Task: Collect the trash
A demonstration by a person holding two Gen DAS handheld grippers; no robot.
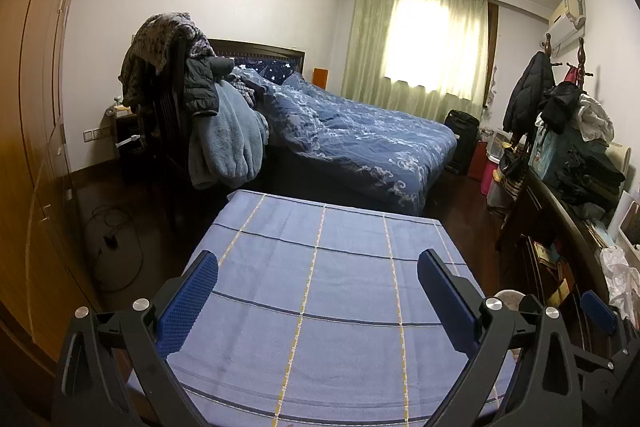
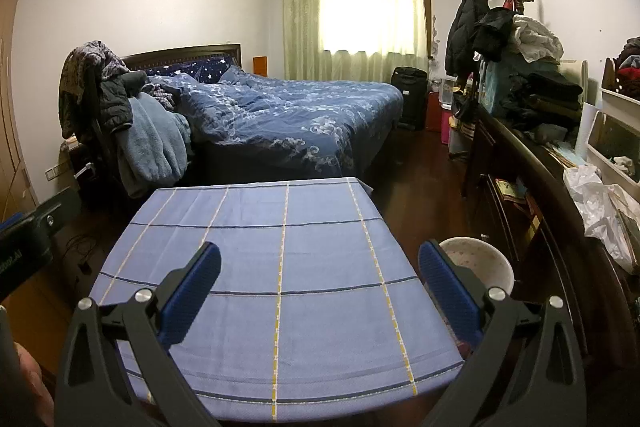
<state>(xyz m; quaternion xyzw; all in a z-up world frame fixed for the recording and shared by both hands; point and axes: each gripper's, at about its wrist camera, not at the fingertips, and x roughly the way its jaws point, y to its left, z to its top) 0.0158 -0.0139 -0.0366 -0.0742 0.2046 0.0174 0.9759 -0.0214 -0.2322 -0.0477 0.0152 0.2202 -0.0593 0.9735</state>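
My left gripper (image 1: 318, 267) is open and empty, held above the near part of a table covered with a blue checked cloth (image 1: 320, 267). My right gripper (image 2: 320, 259) is open and empty above the same cloth (image 2: 280, 247). A white bin (image 2: 480, 263) stands on the floor right of the table, just beyond my right finger; its rim also shows in the left wrist view (image 1: 508, 297). No loose trash shows on the cloth. A crumpled white plastic bag (image 2: 596, 203) lies on the dark cabinet at the right.
A bed with a blue quilt (image 2: 288, 107) stands beyond the table. A chair draped with clothes (image 1: 192, 99) stands at its left. A dark cabinet (image 2: 532, 187) piled with clothes runs along the right wall. A wardrobe (image 1: 36, 147) lines the left wall. Cables (image 1: 116, 239) lie on the floor.
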